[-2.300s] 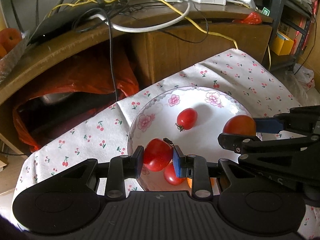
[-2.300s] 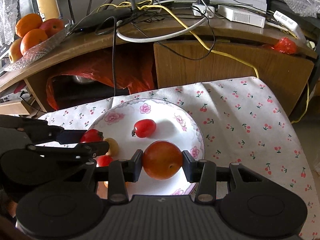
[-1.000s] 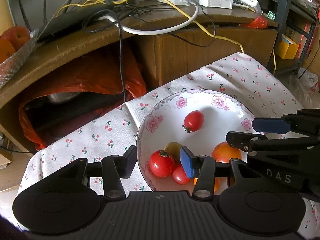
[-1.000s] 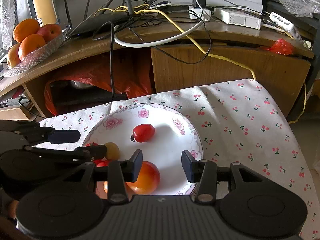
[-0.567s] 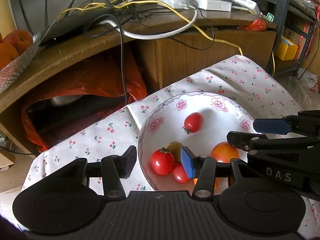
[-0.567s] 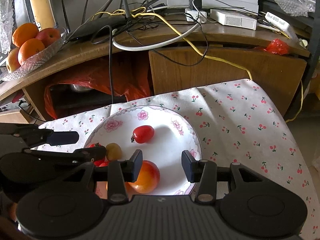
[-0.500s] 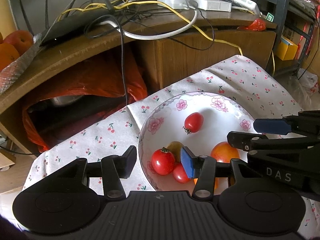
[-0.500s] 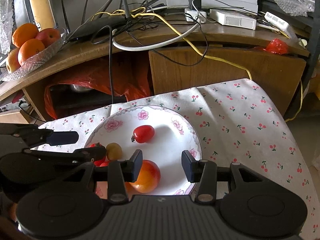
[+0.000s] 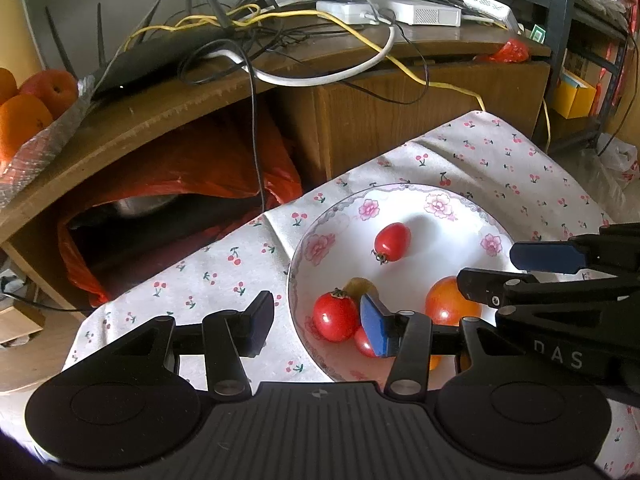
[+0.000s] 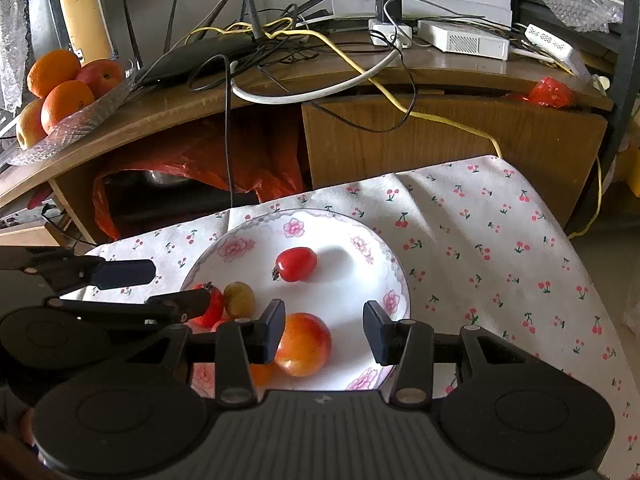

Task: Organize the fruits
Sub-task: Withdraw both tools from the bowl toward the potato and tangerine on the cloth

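A white flowered plate lies on a cherry-print cloth. It holds a small red tomato at the back, a red tomato, an olive-yellow fruit, a large orange-red tomato and other fruit partly hidden behind the fingers. My left gripper is open and empty over the plate's left rim. My right gripper is open and empty above the plate's near edge, next to the large tomato.
A wooden desk behind the cloth carries tangled cables and white boxes. A glass dish of oranges and apples stands at the far left. A red plastic bag fills the space under the desk.
Both grippers let go of their tomatoes onto the plate and have drawn back and up a little. In the last half second almost nothing moved.
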Motion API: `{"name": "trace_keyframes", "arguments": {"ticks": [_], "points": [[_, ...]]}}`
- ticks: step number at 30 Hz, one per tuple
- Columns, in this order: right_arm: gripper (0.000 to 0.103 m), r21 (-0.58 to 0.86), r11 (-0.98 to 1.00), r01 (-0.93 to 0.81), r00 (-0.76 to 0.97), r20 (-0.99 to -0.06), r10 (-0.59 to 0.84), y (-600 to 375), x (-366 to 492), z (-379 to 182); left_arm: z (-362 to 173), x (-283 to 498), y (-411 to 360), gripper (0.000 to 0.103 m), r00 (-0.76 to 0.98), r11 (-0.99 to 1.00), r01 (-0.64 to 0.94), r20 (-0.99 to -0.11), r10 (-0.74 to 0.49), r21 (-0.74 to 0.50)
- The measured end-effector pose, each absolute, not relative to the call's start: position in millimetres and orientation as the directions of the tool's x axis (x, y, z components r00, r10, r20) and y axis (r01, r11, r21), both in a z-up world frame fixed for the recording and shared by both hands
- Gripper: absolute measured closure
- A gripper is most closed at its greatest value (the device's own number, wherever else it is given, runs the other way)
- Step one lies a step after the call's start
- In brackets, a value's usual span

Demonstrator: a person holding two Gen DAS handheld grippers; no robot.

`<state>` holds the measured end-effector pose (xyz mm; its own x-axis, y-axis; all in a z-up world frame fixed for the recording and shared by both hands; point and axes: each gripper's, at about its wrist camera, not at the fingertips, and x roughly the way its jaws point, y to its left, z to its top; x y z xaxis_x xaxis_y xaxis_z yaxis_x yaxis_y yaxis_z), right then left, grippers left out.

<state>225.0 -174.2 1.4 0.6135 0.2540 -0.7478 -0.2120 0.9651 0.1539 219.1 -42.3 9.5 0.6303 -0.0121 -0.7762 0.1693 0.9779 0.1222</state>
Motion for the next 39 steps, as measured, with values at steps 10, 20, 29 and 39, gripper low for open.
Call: {"name": "trace_keyframes", "arguments": {"ticks": [10,20,29,39], "points": [[0.060,0.163,0.962,-0.220,0.603,-0.752,0.266,-170,214,3,12,208,-38,0.048,0.633,0.976,0.172,-0.774,-0.004,0.135],[0.060,0.165,0.956,-0.242,0.590,-0.758,0.280,-162,205,3,12,197,-32,0.049,0.629,0.971,0.183,-0.778,0.006,0.155],[0.060,0.185,0.944,-0.274,0.550,-0.775,0.312,-152,193,-3,6,181,-18,0.051,0.595,0.968,0.204,-0.804,-0.002,0.149],[0.060,0.192,0.919,-0.345,0.495,-0.795,0.352,-123,178,-11,-4,157,8,0.055,0.551,0.972,0.188,-0.835,0.016,0.143]]}}
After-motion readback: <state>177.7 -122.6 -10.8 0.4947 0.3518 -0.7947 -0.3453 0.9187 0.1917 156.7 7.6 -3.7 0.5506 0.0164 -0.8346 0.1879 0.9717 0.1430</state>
